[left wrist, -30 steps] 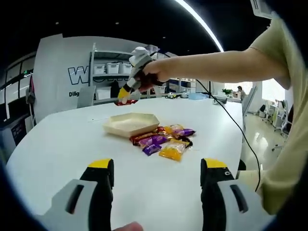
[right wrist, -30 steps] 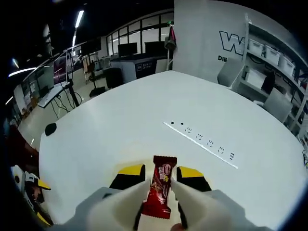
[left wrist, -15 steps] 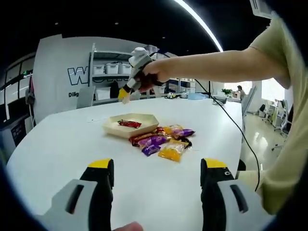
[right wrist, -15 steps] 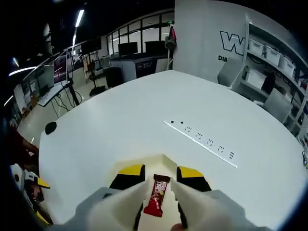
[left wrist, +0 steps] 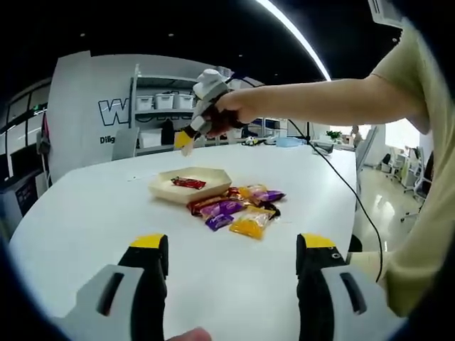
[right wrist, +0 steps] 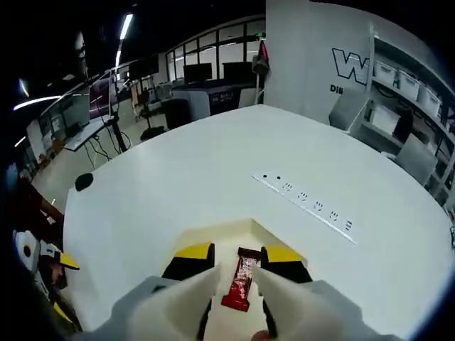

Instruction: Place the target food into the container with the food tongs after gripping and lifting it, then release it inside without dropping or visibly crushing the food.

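Red snack bar (right wrist: 239, 284) in tray (right wrist: 213, 238)

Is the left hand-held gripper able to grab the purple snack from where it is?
Probably yes: the left hand-held gripper is open, with bare table between it and the purple snack.

Left gripper (left wrist: 231, 266): grey body, black jaws tipped yellow. Right gripper (right wrist: 237, 270): the same, with cream tong blades, trailing a black cable (left wrist: 346, 177). Person's olive short sleeve (left wrist: 412, 64), upper right.
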Available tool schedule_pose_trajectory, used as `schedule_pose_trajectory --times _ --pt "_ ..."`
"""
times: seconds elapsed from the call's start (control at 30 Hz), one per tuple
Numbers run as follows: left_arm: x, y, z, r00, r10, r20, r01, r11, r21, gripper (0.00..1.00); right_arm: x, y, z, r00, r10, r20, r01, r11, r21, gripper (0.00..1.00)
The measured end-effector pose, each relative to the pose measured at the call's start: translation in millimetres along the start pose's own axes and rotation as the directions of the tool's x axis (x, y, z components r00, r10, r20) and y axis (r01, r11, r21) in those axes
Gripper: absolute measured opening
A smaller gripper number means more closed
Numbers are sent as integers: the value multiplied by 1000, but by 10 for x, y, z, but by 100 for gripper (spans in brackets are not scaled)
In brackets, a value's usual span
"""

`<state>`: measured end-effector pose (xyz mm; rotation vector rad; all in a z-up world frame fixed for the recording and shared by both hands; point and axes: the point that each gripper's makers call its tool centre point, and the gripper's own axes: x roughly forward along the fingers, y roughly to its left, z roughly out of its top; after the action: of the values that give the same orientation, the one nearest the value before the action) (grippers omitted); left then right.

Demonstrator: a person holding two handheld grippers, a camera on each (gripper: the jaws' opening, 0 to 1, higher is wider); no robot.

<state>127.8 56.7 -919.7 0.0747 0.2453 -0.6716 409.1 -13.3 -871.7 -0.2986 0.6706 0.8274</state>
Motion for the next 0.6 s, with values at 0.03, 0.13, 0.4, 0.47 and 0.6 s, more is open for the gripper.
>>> schedule_pose_trajectory --times 0.03,0.13,0.4,0.47,0.6 --pt "0 -1 -1 1000 0 0 0 1000 0 71 -5 5 -5 1000 1 0 -1 1000 -2 21" --pt "-2 -1 -9 1000 0 -2 0 1000 -1 71 -48 84 -42 1000 29 12 -28 999 -23 21" --pt "29 -42 -11 1000 -9 -3 9 1000 2 71 -165 309 -196 995 94 18 -92 991 -92 21" --pt "39 -50 -9 1000 -11 -3 11 1000 2 71 -191 352 -232 995 103 18 -101 989 -105 21" --pt "56 -69 -3 1000 -15 -3 15 1000 6 71 -258 436 -290 992 126 25 -122 983 -138 21"
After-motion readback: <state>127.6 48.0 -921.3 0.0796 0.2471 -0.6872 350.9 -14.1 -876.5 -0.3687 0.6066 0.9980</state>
